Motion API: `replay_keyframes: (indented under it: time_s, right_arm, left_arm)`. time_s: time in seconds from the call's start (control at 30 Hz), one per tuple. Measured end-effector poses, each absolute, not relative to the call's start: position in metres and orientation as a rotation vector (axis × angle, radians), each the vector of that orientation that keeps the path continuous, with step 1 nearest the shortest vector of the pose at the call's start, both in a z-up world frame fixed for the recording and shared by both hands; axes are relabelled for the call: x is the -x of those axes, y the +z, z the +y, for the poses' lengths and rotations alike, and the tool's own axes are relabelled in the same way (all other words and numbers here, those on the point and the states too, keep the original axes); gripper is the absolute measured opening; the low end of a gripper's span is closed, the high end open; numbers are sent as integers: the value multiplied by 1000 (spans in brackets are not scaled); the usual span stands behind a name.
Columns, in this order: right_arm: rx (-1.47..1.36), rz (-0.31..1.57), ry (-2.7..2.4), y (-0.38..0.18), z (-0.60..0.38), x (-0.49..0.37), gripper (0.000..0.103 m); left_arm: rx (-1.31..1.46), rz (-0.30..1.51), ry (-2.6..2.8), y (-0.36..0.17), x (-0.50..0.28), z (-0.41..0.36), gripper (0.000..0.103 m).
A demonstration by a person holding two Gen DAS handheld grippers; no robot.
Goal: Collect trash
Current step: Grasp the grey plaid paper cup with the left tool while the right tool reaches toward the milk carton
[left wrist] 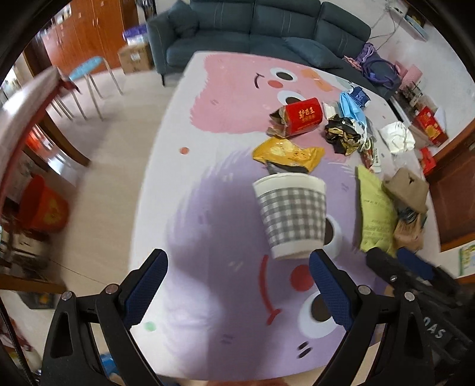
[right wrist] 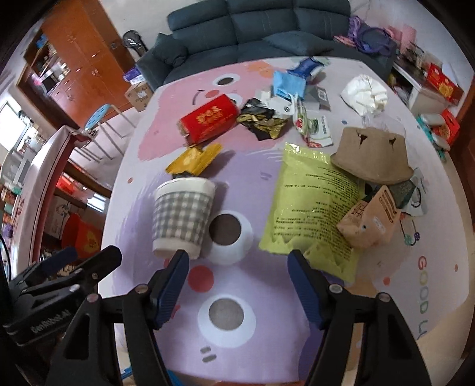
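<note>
A grey-checked paper cup (left wrist: pixel 292 216) (right wrist: pixel 182 216) stands on the pink-and-purple cartoon mat (left wrist: pixel 225 213) (right wrist: pixel 237 285). My left gripper (left wrist: pixel 237 267) hangs open over the mat, its right fingertip just below the cup's base. My right gripper (right wrist: pixel 237 258) is also open and empty, with the cup by its left fingertip and a lime-green bag (right wrist: pixel 314 207) (left wrist: pixel 375 207) by its right. Beyond lie a yellow snack bag (left wrist: pixel 289 154) (right wrist: pixel 193 160), a red box (left wrist: pixel 302 115) (right wrist: pixel 210 120), a black-gold wrapper (left wrist: pixel 341 133) (right wrist: pixel 261 120) and a blue mask (left wrist: pixel 351 107) (right wrist: pixel 288 83).
A brown hat-shaped piece (right wrist: pixel 371 154), a tan carton (right wrist: pixel 371 219) and crumpled white paper (right wrist: pixel 365 92) lie at the right. A dark sofa (right wrist: pixel 261 26) stands behind the mat. A blue stool (left wrist: pixel 86 69) and a wooden table (left wrist: pixel 35 98) are at the left.
</note>
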State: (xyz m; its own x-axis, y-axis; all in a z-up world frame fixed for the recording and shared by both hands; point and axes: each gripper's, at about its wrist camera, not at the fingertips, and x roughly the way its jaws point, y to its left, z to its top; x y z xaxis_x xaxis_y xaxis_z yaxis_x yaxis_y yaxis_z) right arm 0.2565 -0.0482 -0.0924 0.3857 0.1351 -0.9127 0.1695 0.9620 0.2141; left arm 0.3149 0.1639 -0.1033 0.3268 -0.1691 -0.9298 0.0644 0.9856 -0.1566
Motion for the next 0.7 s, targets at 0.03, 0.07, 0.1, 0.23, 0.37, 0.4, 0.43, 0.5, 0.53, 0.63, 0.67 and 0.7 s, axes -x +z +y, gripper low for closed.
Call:
replay_keyframes:
  time_s: [0.03, 0.07, 0.1, 0.23, 0.37, 0.4, 0.43, 0.5, 0.53, 0.63, 0.67, 0.7]
  right_arm:
    - [-303, 1183, -20, -94, -50, -260, 60]
    - [-305, 1189, -21, -95, -51, -265, 59]
    - [-301, 1189, -25, -95, -52, -268, 57]
    - [-276, 1173, -37, -92, -54, -280, 54]
    - [-312, 1164, -57, -84, -69, -286, 52]
    - [-324, 1162, -63, -82, -73, -285, 52]
    - [-336, 1162, -72, -80, -78, -283, 52]
    - [-354, 1158, -83, -77, -86, -280, 52]
    - [-366, 1152, -91, -75, -91, -275, 52]
    - [-379, 1135, -127, -71, -104, -263, 52]
    - [-386, 1132, -145, -71, -111, -258, 52]
    - [-393, 1131, -157, -72, -116, -254, 52]
  left_arm:
    - [123, 1239, -165, -106, -320, 164, 95]
    - [153, 1249, -177, -109, -326, 164, 95]
    - [182, 1259, -190, -113, -332, 163, 95]
    - [220, 1318, -229, -131, -355, 154, 95]
    - [193, 1338, -247, -142, -366, 143, 95]
    - [183, 1343, -250, -144, -368, 140, 95]
    - [174, 1349, -253, -146, -370, 138, 95]
    - [155, 1363, -263, -152, -373, 131, 94]
    - [147, 1368, -265, -155, -374, 128, 93]
    - [137, 1374, -288, -161, -377, 120, 91]
    - [137, 1377, -294, -162, -379, 117, 89]
    - [139, 1381, -305, -164, -380, 113, 83]
